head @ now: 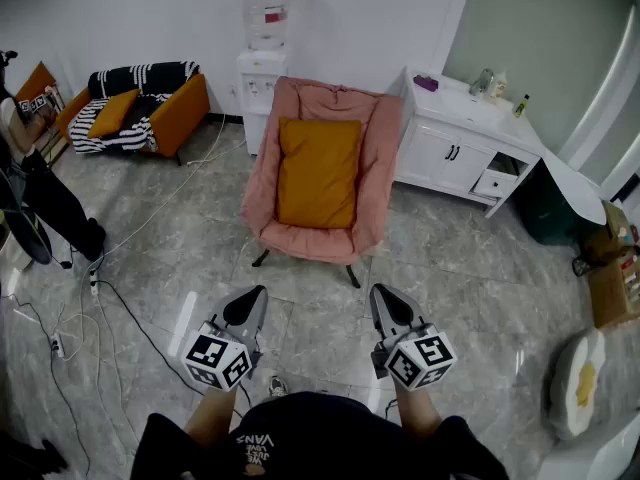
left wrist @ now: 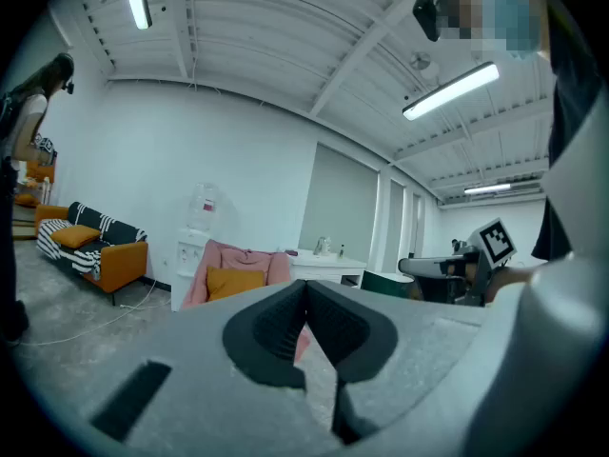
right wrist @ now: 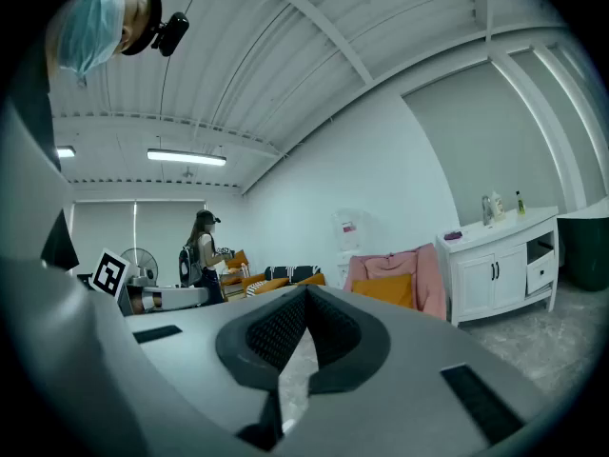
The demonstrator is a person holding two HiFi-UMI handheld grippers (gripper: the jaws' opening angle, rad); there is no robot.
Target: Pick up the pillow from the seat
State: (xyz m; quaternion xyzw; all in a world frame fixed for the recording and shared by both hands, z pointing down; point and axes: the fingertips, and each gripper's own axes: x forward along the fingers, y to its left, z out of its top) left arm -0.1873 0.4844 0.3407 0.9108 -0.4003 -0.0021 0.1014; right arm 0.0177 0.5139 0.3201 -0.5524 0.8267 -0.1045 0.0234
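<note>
Orange pillow (head: 318, 172) rests on the seat of the pink armchair (head: 378, 133), leaning on its back. Grey marbled floor (head: 460, 268) surrounds the armchair, with a water dispenser (head: 263, 73) behind it. Left gripper (head: 257, 292) and right gripper (head: 380, 291), jaws closed and empty, hover well short of the armchair.

Dispenser (head: 262, 78): white, against the back wall (head: 150, 13), bottle (head: 268, 10) on top.
Sofa (head: 180, 108): orange, far left, striped throw (head: 140, 76) over it.
Cabinet (head: 450, 153): white, bottles (head: 495, 83) on top, one drawer (head: 497, 181) open.
Cables (head: 120, 308): trailing across the grey floor (head: 480, 298).
</note>
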